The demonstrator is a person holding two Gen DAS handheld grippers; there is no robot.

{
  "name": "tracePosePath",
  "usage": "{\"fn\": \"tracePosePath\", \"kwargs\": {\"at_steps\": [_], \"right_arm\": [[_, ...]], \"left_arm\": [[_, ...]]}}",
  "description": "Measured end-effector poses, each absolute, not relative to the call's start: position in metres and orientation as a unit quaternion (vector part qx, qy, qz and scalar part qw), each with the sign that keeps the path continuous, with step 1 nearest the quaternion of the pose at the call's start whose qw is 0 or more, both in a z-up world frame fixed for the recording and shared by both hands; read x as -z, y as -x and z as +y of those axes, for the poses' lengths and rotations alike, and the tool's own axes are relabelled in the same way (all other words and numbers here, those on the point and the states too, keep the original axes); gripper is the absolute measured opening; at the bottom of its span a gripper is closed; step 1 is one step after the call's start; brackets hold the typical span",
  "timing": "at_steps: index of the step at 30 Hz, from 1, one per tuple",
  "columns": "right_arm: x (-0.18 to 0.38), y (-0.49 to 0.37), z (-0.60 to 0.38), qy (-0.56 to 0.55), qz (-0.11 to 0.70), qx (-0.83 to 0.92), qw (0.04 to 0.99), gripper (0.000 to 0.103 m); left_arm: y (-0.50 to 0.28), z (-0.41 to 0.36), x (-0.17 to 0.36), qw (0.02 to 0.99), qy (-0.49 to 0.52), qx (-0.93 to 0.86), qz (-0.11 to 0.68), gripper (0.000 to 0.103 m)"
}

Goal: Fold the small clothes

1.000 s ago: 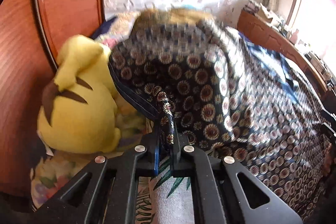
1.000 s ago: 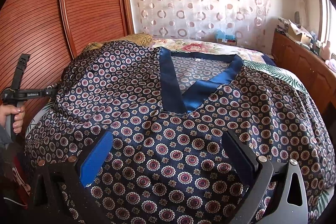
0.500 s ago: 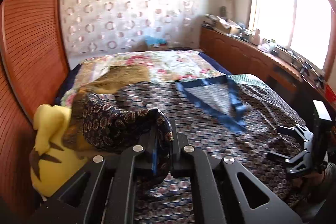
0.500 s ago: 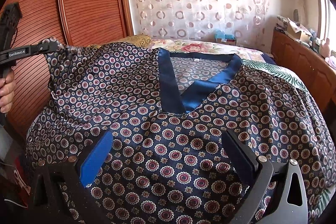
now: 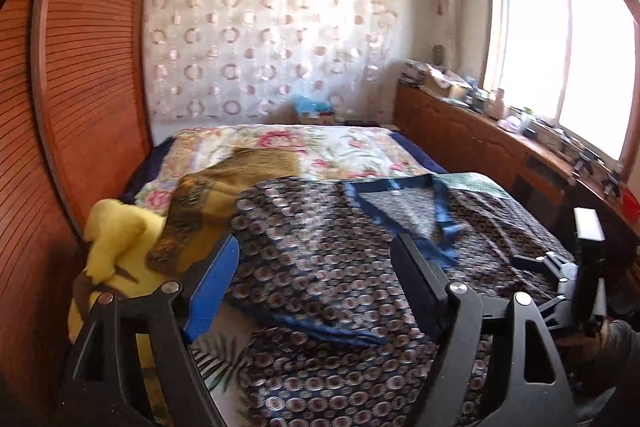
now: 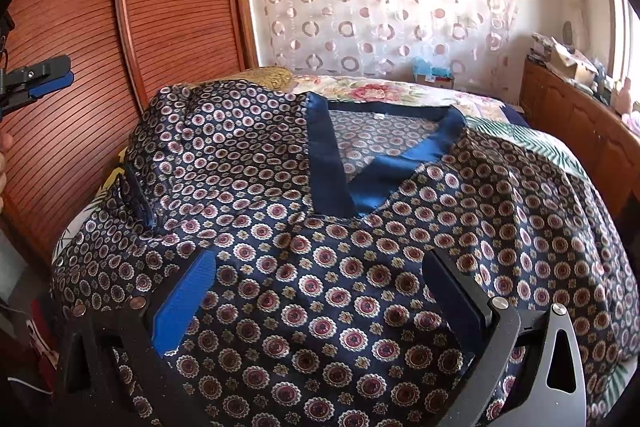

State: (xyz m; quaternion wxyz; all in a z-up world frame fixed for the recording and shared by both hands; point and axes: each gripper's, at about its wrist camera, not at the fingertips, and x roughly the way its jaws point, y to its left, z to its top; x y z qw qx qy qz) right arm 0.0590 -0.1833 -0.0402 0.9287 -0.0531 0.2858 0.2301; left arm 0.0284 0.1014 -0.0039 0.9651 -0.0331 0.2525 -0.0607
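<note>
A navy shirt with round medallion print [image 6: 304,287] and a blue V-collar [image 6: 328,155] lies spread over the bed. Its left sleeve [image 6: 136,195] lies folded inward onto the body. My left gripper [image 5: 314,247] hangs above the shirt's left side, jaws opening, nothing between its fingers; in the right wrist view it shows at the far left edge [image 6: 40,83], clear of the cloth. My right gripper [image 6: 320,259] is open, low over the shirt's near part, its pads not pressing the fabric. It also appears at the right of the left wrist view [image 5: 560,275].
A yellow plush toy [image 5: 116,247] and a golden-brown cushion [image 5: 248,171] lie at the shirt's left, against the slatted wooden wardrobe [image 5: 80,107]. The floral bedspread [image 5: 300,147] runs beyond the collar. A cluttered wooden sideboard [image 5: 480,139] lines the right under the window.
The left gripper lifted the sleeve up and inward, then let it go and its jaws spread apart. The sleeve now lies on the shirt. The right gripper stayed still.
</note>
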Motion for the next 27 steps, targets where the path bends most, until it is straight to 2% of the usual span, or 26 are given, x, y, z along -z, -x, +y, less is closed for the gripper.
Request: {"fn": "tracePosePath", "kwargs": {"at_steps": [8, 12, 14, 19, 27], "right_arm": [[0.004, -0.068, -0.134, 0.08, 0.229, -0.304, 0.921, 0.102], [-0.004, -0.084, -0.09, 0.097, 0.235, -0.353, 0.9, 0.102], [-0.002, -0.094, -0.065, 0.099, 0.252, -0.389, 0.881, 0.088], [0.014, -0.11, -0.006, 0.133, 0.276, -0.438, 0.845, 0.06], [0.037, -0.137, 0.065, 0.195, 0.29, -0.457, 0.818, 0.06]], "left_arm": [[-0.011, 0.131, 0.018, 0.968, 0.052, 0.01, 0.243, 0.079], [-0.002, 0.145, 0.021, 0.967, 0.055, -0.005, 0.247, 0.079], [0.001, 0.15, 0.022, 0.967, 0.054, -0.011, 0.247, 0.079], [0.009, 0.157, 0.024, 0.967, 0.055, -0.025, 0.247, 0.079], [0.012, 0.168, 0.033, 0.965, 0.065, -0.033, 0.252, 0.079]]}}
